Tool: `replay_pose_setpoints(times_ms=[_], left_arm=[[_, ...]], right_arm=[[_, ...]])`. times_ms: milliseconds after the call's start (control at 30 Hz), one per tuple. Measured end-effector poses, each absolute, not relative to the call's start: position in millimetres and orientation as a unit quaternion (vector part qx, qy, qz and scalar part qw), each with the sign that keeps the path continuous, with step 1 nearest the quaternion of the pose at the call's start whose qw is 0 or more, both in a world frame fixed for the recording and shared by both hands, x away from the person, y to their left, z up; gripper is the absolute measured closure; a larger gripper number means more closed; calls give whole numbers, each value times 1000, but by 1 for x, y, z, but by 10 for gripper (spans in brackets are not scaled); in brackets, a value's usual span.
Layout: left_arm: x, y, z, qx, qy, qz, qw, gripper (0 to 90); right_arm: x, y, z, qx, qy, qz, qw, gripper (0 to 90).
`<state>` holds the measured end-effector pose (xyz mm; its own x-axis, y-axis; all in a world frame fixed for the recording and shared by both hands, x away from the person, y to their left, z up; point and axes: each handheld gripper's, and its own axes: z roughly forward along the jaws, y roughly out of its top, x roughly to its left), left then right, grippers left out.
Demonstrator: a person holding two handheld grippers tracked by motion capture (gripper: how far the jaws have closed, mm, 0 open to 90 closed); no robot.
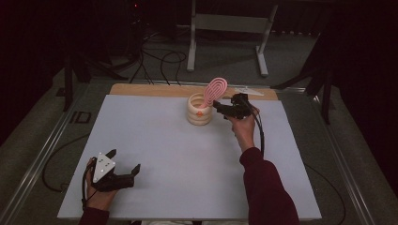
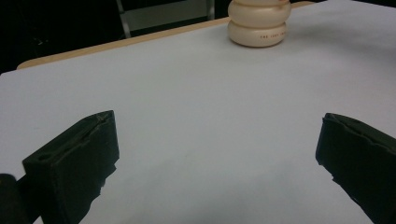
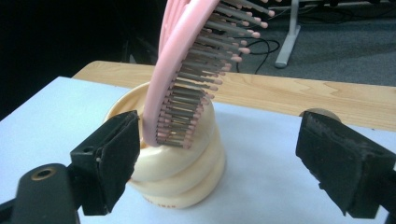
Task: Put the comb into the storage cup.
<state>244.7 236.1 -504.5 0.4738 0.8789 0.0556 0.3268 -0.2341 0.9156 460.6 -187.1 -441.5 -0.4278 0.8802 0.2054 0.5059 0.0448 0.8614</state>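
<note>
A cream ribbed holder (image 1: pixel 199 114) stands at the back middle of the white table (image 1: pixel 178 154). A pink hairbrush (image 1: pixel 215 90) stands in it, handle down and head tilted up to the right. My right gripper (image 1: pixel 218 106) is just right of the holder and open. In the right gripper view the hairbrush (image 3: pixel 187 79) leans past the left jaw, with the holder (image 3: pixel 177 172) below it, and the right gripper (image 3: pixel 219 154) grips nothing. My left gripper (image 1: pixel 125 160) rests open near the front left corner. In the left gripper view the left gripper (image 2: pixel 217 154) faces the distant holder (image 2: pixel 258 25).
A strip of bare wood (image 1: pixel 150 89) runs along the table's far edge. Behind the table stand a white metal frame (image 1: pixel 230 28) and cables (image 1: pixel 164 61) on the floor. A small white flat piece (image 1: pixel 248 91) lies on the wood strip at the back right.
</note>
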Motion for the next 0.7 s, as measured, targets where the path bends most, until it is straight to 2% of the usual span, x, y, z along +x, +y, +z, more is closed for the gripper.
replay_pose_setpoints(times_ms=[200,700], left_arm=[[245,236,-504,725,415,301,459,1],[245,236,-505,726,415,301,458,0]], right_arm=[[457,-191,-440,490,706,469,202,92],[448,-197,-437,465,733,434,240,86]])
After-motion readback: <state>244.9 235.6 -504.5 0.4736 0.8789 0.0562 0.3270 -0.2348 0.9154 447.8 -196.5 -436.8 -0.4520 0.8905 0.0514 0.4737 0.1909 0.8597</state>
